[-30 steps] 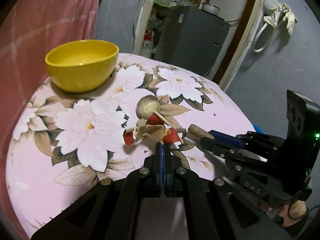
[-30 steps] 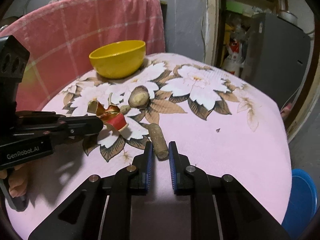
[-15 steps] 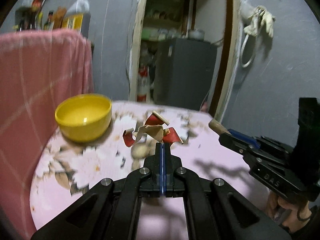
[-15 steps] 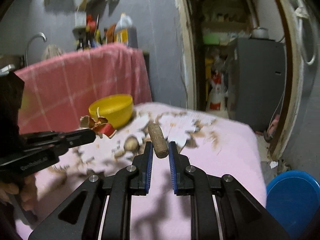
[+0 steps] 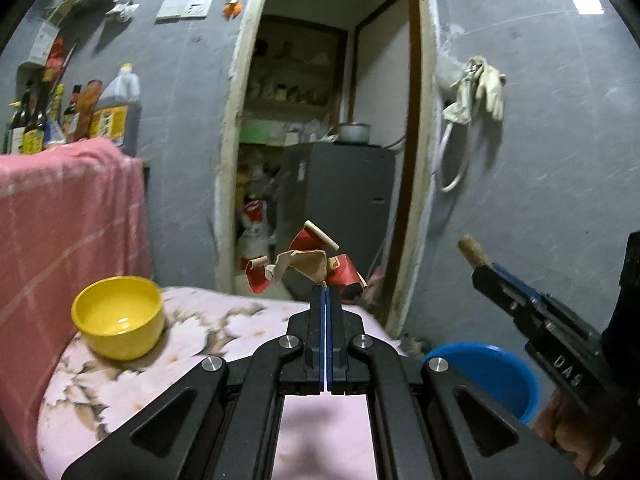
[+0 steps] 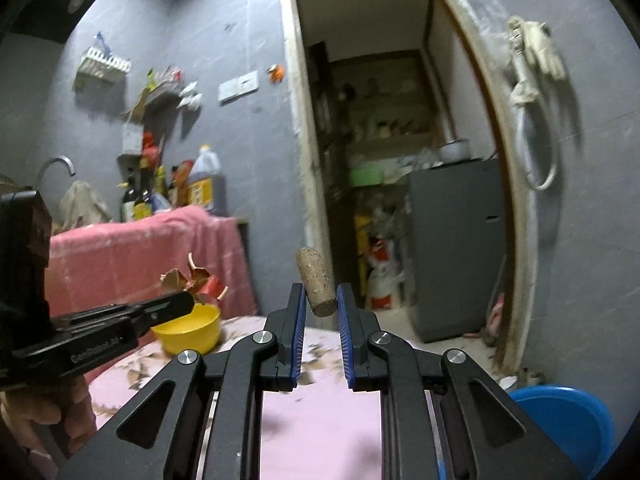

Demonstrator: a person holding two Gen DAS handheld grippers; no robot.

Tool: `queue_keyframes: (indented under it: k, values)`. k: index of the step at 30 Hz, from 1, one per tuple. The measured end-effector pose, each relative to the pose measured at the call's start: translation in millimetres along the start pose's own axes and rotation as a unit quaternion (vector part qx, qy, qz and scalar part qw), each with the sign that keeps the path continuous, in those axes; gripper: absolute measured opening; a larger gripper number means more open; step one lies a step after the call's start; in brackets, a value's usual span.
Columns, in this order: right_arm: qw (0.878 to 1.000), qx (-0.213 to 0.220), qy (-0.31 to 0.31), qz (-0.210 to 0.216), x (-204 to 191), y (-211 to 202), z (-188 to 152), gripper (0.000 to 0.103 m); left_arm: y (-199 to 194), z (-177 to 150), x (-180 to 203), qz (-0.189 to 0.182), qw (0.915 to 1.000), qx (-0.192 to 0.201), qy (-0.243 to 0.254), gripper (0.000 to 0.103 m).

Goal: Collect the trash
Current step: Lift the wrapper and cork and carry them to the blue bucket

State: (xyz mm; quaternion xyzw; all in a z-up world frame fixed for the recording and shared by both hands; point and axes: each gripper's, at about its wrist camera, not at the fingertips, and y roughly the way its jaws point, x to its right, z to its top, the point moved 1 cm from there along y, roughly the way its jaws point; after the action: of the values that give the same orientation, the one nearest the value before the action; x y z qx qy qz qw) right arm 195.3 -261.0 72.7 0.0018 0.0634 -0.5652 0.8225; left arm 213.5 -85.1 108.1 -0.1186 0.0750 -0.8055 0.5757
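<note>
**Both grippers raised above the table, each holding trash**

Left wrist view: the left gripper [image 5: 325,288] pinches a crumpled red-and-tan wrapper [image 5: 306,266], fingers pressed together, above the table [image 5: 120,384]. A yellow bowl [image 5: 118,316] sits near its far left edge.

Right wrist view: the right gripper [image 6: 320,300] clamps a cork [image 6: 315,282], long axis tilted up-left. Only here the cork's clamped end shows; blue bin [image 6: 568,428] lower right.

Home kitchen: sauce bottles [image 5: 44,116], tap [image 6: 56,166], fridge [image 6: 456,248].
</note>
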Motion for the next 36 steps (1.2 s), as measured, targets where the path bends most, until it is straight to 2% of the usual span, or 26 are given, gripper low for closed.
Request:
queue_keyframes:
  k: [8, 15, 25, 36]
  values:
    - [0.997, 0.033, 0.001, -0.073, 38.0, -27.0, 6.6, 0.014, 15.9, 11.5, 49.8, -0.050, 0.9985, 0.016, 0.016, 0.000]
    - [0.990, 0.035, 0.028, -0.133, 74.2, -39.5, 7.7, 0.014, 39.3, 12.0, 90.6, -0.092, 0.9954, -0.002, 0.030, 0.000]
    - [0.976, -0.014, 0.062, -0.211, 118.0, -40.7, -8.4, 0.014, 80.6, -5.7, 122.8, -0.132, 0.9883, -0.071, 0.026, 0.000]
    - [0.957, -0.098, 0.135, -0.238, 160.0, -32.7, -33.4, 0.014, 125.1, -37.2, 152.3, -0.165, 0.9705, -0.173, 0.032, 0.000]
